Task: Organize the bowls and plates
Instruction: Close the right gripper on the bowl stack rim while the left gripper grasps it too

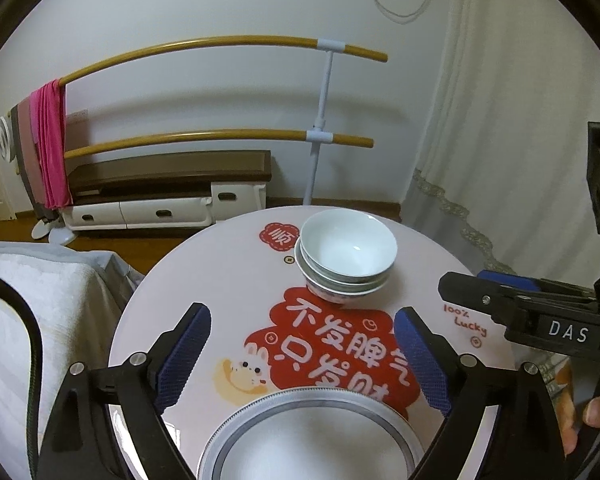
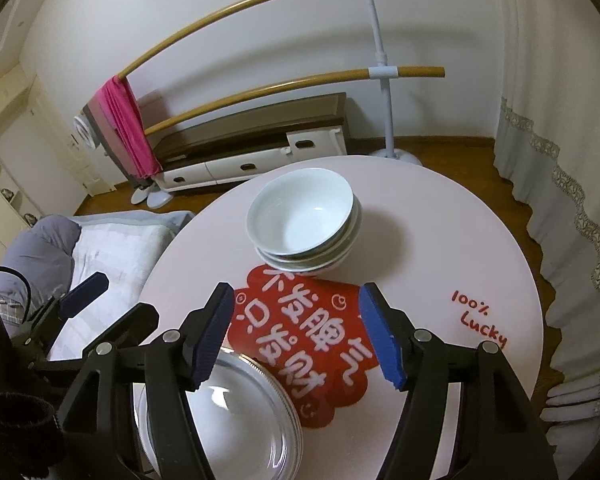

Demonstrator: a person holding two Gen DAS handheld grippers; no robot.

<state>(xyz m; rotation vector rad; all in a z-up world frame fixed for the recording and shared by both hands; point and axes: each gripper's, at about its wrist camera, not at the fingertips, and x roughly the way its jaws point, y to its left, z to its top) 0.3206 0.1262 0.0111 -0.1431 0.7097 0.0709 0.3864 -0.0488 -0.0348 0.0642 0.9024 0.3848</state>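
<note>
A round white table point(image 1: 228, 280) with a large red printed design filled most of both wrist views. Behind it a wooden-railed rack point(image 1: 204, 46) carried a pink cloth point(image 1: 52, 140) in front of a low bench point(image 1: 172, 168).

On the table's near side lay a stack of plates point(image 1: 312, 436) with a ribbed grey rim; from the right wrist, the stack point(image 2: 228, 412) sat low and left, partly behind that gripper's left finger. Toward the far side stood a stack of bowls point(image 1: 346, 256), white ones nested on a patterned one, well apart from the plates.

The left gripper point(image 1: 302, 356) hung above the far rim of the plates, its blue pads spread wide and nothing between them but the tabletop print; the bowls lay beyond its tips. The right gripper point(image 2: 298, 330) was likewise parted and empty, over the red print between plates and bowls, touching neither. A person's fingers point(image 1: 596, 412) showed at the lower right edge of the left view.
</note>
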